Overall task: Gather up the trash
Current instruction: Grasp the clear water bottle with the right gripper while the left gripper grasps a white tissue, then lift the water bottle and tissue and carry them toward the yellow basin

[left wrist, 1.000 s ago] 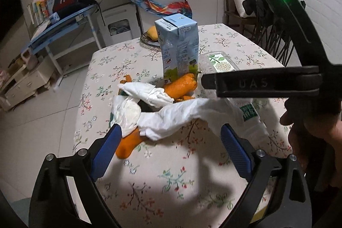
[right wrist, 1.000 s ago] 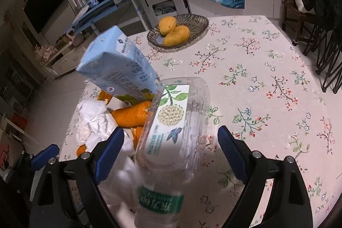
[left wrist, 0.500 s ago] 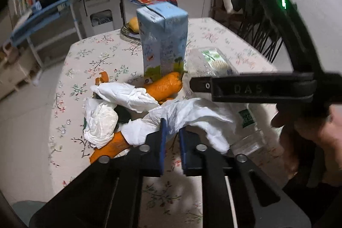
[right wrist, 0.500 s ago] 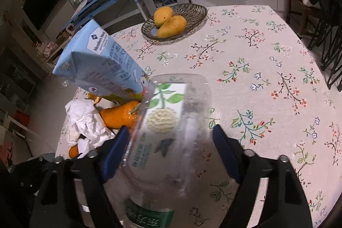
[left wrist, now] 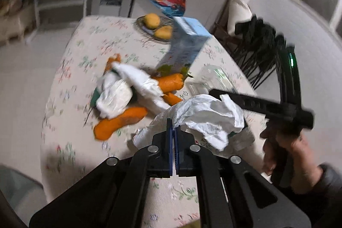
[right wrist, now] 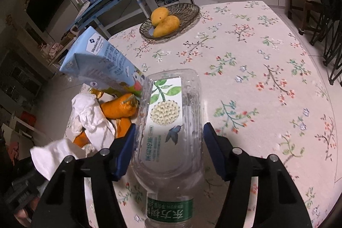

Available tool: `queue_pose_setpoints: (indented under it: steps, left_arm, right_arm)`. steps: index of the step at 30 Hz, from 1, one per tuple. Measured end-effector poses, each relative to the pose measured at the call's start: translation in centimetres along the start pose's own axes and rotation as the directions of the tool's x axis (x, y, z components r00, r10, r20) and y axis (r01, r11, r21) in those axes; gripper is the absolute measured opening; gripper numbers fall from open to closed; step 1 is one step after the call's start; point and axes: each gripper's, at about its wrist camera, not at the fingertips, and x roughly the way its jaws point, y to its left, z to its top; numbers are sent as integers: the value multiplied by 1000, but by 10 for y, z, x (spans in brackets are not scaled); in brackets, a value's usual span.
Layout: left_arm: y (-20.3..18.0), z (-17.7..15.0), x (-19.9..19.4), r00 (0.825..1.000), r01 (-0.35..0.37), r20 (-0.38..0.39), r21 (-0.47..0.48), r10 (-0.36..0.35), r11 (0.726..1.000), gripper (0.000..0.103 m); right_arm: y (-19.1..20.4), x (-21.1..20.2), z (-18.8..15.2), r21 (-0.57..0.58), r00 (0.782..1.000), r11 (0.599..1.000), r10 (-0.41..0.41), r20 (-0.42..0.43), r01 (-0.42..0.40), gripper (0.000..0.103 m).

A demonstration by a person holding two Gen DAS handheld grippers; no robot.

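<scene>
Clear plastic, lying flat on the floral tablecloth (right wrist: 267, 52): an empty transparent drink bottle (right wrist: 171, 121) sits between my right gripper's (right wrist: 168, 150) blue pads, base pointing away from me, neck toward me. The jaws are closing around it; the left pad looks at or just beside the bottle wall, the right pad just beside it with a thin gap, so I see no firm clamp. Its label shows a white flower ball, green leaves and a blue butterfly; the green neck band carries white Chinese characters, upside down from here.

My left gripper (left wrist: 172, 134) has its pads together, pinching the edge of a crumpled white tissue (left wrist: 205, 116), near side of the table, just left of the bottle.

Far left of the bottle, a light-blue drink carton (right wrist: 100, 61) stands, printed "Member's Mark". Orange peel pieces (right wrist: 119, 108) and more white tissue wads (right wrist: 89, 116) lie at its foot. A woven dish (right wrist: 188, 8) with yellow mangoes (right wrist: 164, 22) sits at the far side.
</scene>
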Motion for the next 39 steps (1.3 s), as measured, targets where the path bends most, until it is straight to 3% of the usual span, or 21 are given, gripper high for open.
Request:
queue_pose_setpoints:
  steps: [3,7,16,21,31,39]
  left_arm:
    - [21,-2,-9,1000,20,15,-98,-19,995,3]
    - [33,-8,-16,999,11,34,-147,-6,989,3]
    - [12,-19,-16,997,-70,30,-64,72,995,3]
    - [11,-25,-18,998,-64,22,-69,66,996,3]
    - [4,-29,-34,995,-33,92,-77,40,997,3]
    - [-2,-36,-39,991,-70,109,-63,77,996,3]
  right_arm:
    - [0,-4,-4,-12,1000,1000,-21,4,22,61]
    - [-2,-11,-9,10,1000,1000,-9,16,9,60]
    - [-5,-28,-19,58,998,997,45,47,-48,55]
    - [0,-37,-25,60,994,994,89,71,-93,55]
    - [8,-62,-43,65,975,981,172,140,-183,55]
    - [10,-66,-48,62,968,978,188,164,-201,55]
